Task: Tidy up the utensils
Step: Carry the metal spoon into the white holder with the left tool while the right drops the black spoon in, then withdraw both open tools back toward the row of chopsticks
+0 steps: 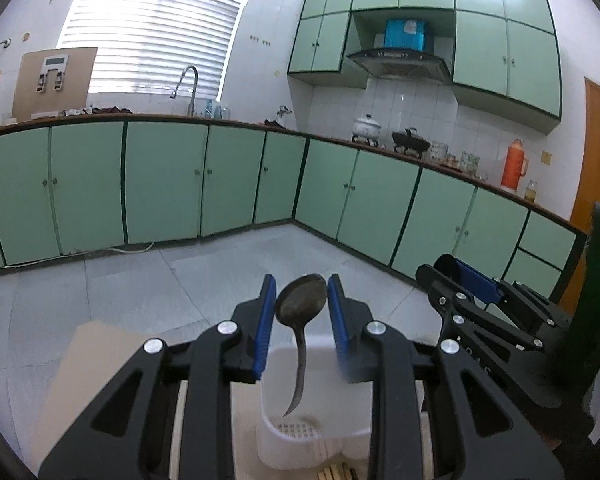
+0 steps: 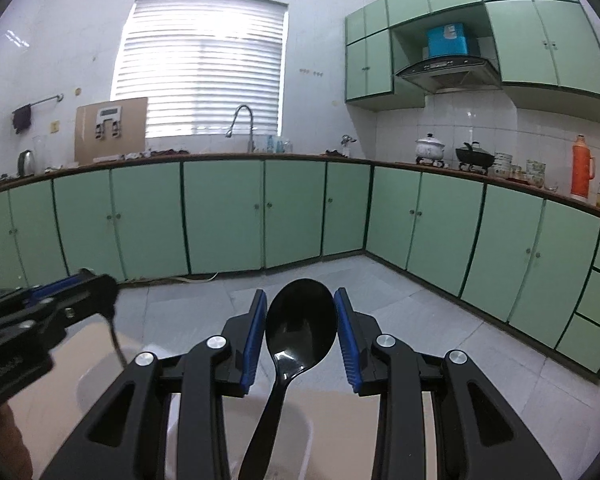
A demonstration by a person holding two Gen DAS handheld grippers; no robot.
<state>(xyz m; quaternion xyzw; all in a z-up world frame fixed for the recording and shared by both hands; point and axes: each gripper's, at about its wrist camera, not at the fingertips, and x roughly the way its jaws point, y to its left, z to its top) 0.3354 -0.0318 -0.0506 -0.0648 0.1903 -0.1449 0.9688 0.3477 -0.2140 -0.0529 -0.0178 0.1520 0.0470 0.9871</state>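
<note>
Left gripper fingers clamped on the bowl of a worn metal spoon, handle hanging down over the white slotted utensil holder that sits on the tan surface. Right gripper fingers clamped on the bowl of a glossy black plastic spoon, handle pointing down toward the same white holder below. Both grippers side by side, facing the green kitchen cabinets.
</note>
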